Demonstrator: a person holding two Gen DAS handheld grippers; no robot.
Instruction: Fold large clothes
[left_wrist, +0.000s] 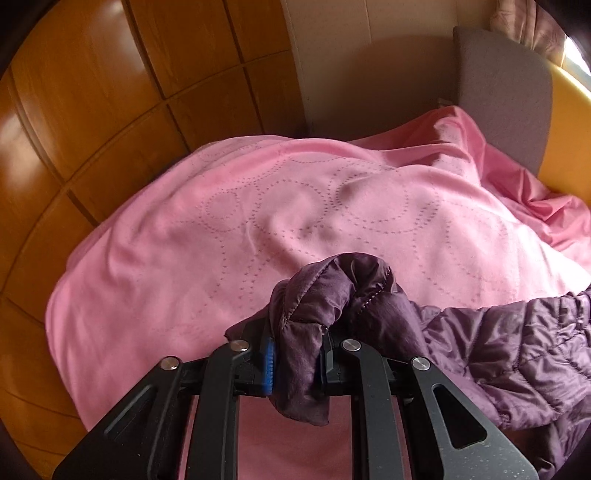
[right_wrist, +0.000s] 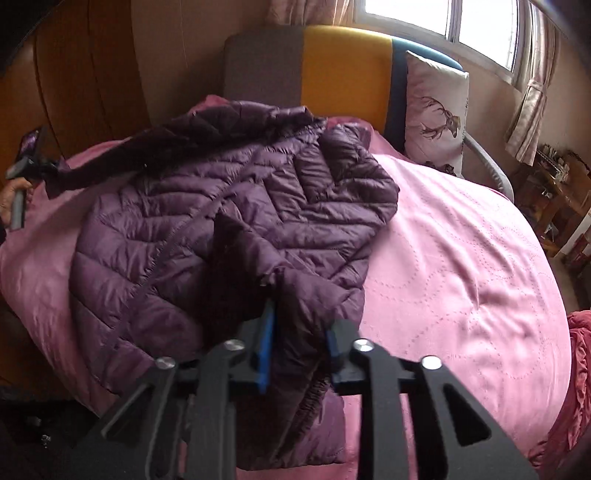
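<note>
Right wrist view: my right gripper (right_wrist: 301, 343) and left gripper (left_wrist: 297, 363) each clamp, seemingly, the quilted purple jacket (right_wrist: 221, 218) on the pink bedspread (right_wrist: 461, 258).

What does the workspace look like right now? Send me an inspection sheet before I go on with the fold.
Surface: bed under a pink quilt stitched with dotted circles, rumpled near the headboard.
Job's things: purple puffer jacket lying spread on the quilt, one part stretched out to the left.
Clutter: deer-print pillow against the headboard; reddish cloth at the bed's right edge.
Grippers: left gripper shut on a bunched jacket end; right gripper shut on the jacket's near part.
Cables: nothing seen.
Surroundings: wooden wardrobe panels on the left, grey, yellow and blue headboard, window with curtains, crowded shelves at far right.
</note>
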